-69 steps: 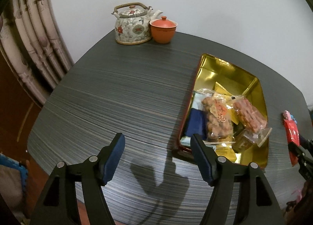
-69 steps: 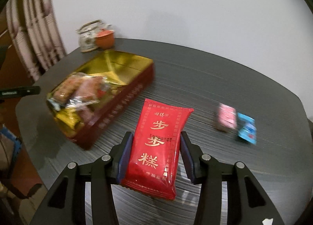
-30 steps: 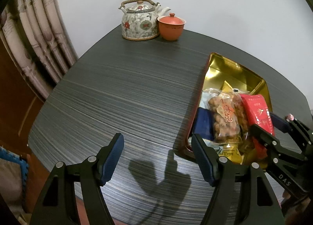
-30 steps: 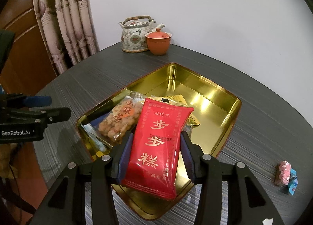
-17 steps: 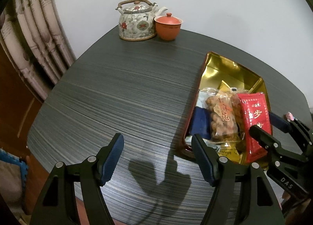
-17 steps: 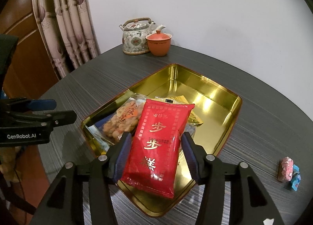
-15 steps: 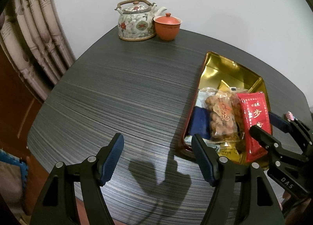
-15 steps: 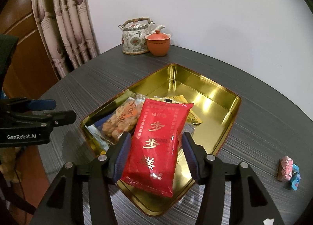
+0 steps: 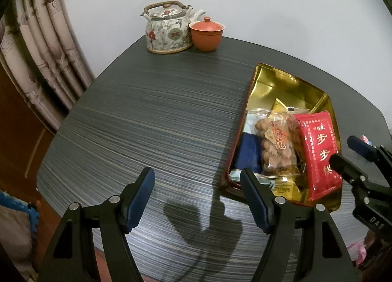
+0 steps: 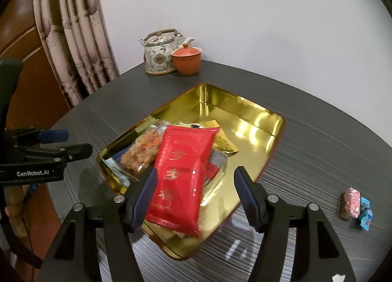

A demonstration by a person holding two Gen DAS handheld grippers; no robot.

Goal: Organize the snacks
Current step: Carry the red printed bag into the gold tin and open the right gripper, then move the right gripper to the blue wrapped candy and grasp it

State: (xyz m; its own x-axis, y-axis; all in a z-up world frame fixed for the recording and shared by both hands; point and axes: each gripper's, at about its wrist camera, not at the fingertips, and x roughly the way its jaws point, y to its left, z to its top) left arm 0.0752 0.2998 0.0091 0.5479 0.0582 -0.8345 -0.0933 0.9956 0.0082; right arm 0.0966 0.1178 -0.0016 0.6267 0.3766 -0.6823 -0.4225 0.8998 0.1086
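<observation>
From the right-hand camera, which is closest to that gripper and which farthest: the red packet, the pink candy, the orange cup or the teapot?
1. Red packet: between the right gripper's just-opened jaws, in the gold tray.
2. Pink candy: on the table, far right.
3. Orange cup and teapot: side by side at the table's far edge, too close to call.

**Lighting and picture quality**

Dim, warm indoor light from overhead. Hard shadow of the left gripper on the table, just left of the tin. Bright glare on the tin's gold floor. Red packet and table grain near the tin smeared by motion in the right view. Fisheye bending; black corners.
</observation>
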